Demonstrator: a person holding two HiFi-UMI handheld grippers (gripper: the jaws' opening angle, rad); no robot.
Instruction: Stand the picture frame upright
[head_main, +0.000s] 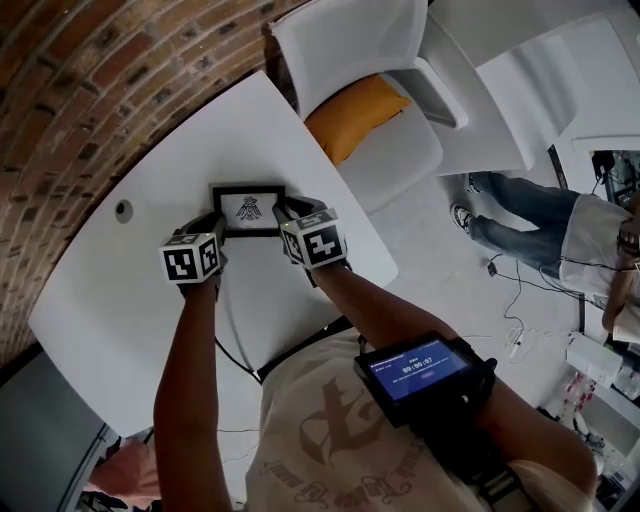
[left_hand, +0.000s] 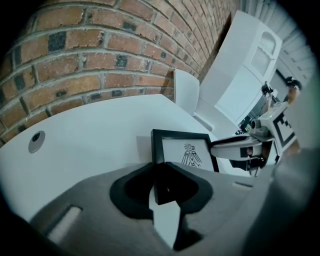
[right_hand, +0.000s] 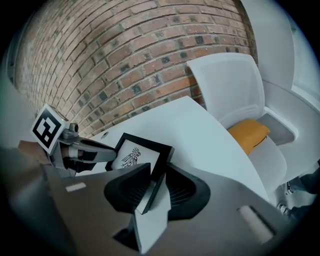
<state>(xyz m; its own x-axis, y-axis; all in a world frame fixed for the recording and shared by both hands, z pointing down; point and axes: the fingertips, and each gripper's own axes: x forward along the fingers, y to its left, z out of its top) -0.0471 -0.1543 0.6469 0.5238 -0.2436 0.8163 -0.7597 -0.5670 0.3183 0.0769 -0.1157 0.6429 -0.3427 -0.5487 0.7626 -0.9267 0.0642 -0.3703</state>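
The picture frame (head_main: 247, 208), black-edged with a bird print on white, sat over the far part of the white table (head_main: 110, 290), near the brick wall (head_main: 80, 90) but apart from it. Its face was tipped toward me and it was not yet upright. I could not tell whether its bottom edge touched the tabletop.

I had it by its 2 sides. My left tongs (left_hand: 161, 172) were pinched narrow on the left edge. My right tongs (right_hand: 154, 181) were closed on the right edge, low down by a corner.

As I judged it, the weak point was the right grip. The frame crossed those pads at a slant, so it could have twisted out if I rolled 1 wrist further than the other.

Both holds were only on thin moulding, so a hard squeeze or a pull apart might have popped it free.

The tabletop looked smooth, so the bottom edge could have skated away as I raised the top.

No view showed me the back, so I did not know if a prop was out. Without 1, the frame would have dropped flat once I let go. Releasing 1 side first would have swung it round.
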